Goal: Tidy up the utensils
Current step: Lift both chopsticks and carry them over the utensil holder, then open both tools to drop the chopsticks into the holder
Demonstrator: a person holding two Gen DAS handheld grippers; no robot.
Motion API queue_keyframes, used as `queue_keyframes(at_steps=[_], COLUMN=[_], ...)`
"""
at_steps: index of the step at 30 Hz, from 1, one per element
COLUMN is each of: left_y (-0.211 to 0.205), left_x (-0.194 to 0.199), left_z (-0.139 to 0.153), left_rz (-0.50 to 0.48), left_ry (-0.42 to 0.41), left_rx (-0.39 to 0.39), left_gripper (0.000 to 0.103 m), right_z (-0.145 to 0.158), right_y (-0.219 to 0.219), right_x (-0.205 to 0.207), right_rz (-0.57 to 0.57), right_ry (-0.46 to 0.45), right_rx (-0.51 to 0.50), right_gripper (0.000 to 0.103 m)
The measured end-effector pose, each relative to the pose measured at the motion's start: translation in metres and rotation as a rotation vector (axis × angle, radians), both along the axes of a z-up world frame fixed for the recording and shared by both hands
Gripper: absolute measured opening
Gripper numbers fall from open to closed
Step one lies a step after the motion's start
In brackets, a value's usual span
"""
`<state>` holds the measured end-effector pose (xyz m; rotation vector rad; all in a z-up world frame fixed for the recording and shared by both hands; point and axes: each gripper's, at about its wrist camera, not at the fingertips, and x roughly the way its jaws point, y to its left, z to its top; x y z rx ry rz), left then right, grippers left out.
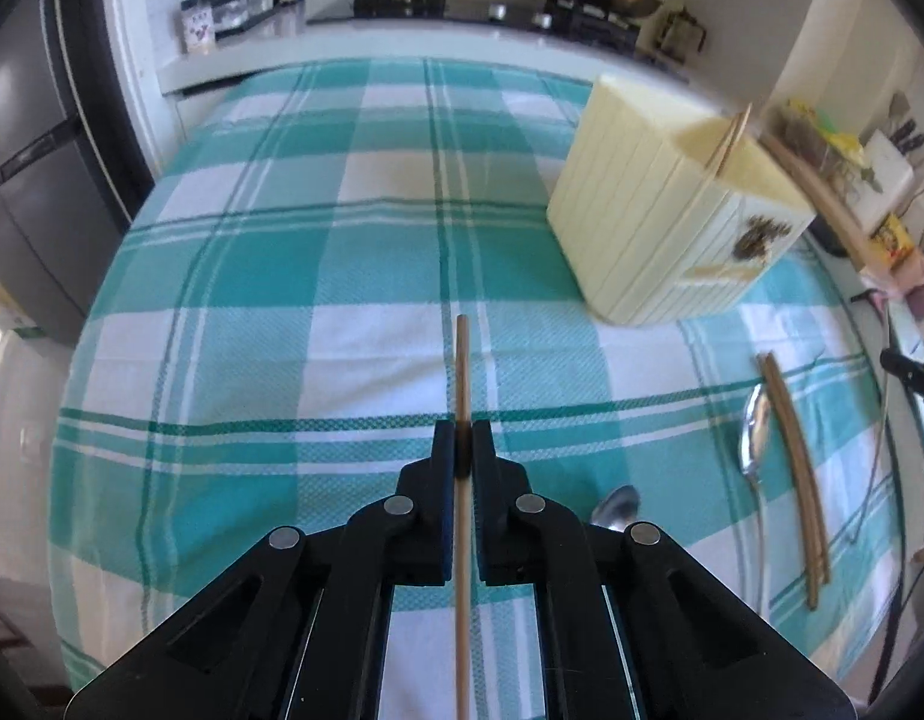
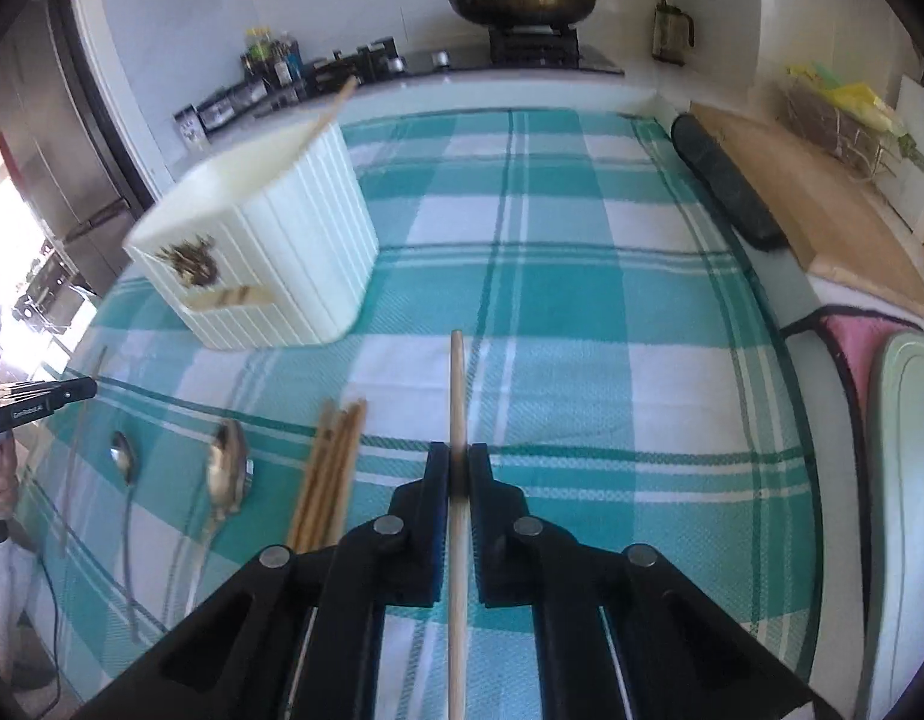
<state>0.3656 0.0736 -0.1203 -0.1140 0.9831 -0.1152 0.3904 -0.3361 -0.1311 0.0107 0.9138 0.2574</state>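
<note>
My left gripper (image 1: 462,429) is shut on a wooden chopstick (image 1: 462,372) that points forward over the checked cloth. My right gripper (image 2: 456,450) is shut on another wooden chopstick (image 2: 457,384). The cream ribbed utensil holder (image 1: 654,210) stands ahead to the right in the left wrist view, with chopsticks sticking out of it; it also shows in the right wrist view (image 2: 294,240) ahead to the left. Loose chopsticks (image 2: 330,468) and two spoons (image 2: 225,474) lie on the cloth left of my right gripper. The left gripper shows at the far left of the right wrist view (image 2: 60,396).
A teal and white checked cloth (image 1: 282,276) covers the table. A wooden cutting board (image 2: 822,210) and a dark roll (image 2: 726,180) lie at the right edge. A stove with a pan (image 2: 522,0) and spice jars (image 2: 270,66) stand on the counter behind.
</note>
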Motion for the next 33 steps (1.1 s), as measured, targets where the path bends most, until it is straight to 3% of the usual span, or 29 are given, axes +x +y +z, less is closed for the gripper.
queue_keyframes(at_steps=[6,13,21,24,27,29,31,33], left_y=[0.014,0.012,-0.02,-0.042,-0.063,-0.073,-0.079,-0.082], left_x=[-0.053,-0.075,-0.022,0.005,0.03,0.049,0.064,0.082], left_z=[0.075,0.137,0.22,0.24,0.239,0.225,0.207,0.181], left_rz=[-0.011,-0.029,-0.066,-0.068,-0.061,-0.062,-0.062,-0.07], left_ry=[-0.224,-0.396,-0.56,-0.63,-0.643,-0.596,-0.541,-0.453], left_rx=[-0.106,-0.128,-0.11,-0.091,-0.078,-0.091,-0.095,-0.101], left_gripper=[0.003,0.003,0.003,0.003,0.003,0.003,0.003,0.003], right_z=[0.071,0.117,0.175,0.204,0.227,0.229,0.221,0.204], right_y=[0.009,0.028,0.057,0.077,0.095,0.106,0.115,0.122], right_x=[-0.056,-0.081,-0.037,-0.02,-0.011,-0.004,0.01,0.029], right_rz=[0.067,0.094,0.117,0.131,0.133,0.137,0.135,0.137], right_ry=[-0.172,-0.323,-0.414,-0.511,-0.635,-0.695,-0.69,-0.622], right_rx=[0.034,0.011,-0.005,-0.043,-0.027,-0.009,0.009,0.021], right_gripper=[0.007,0.007,0.007,0.007,0.006,0.006,0.006,0.006])
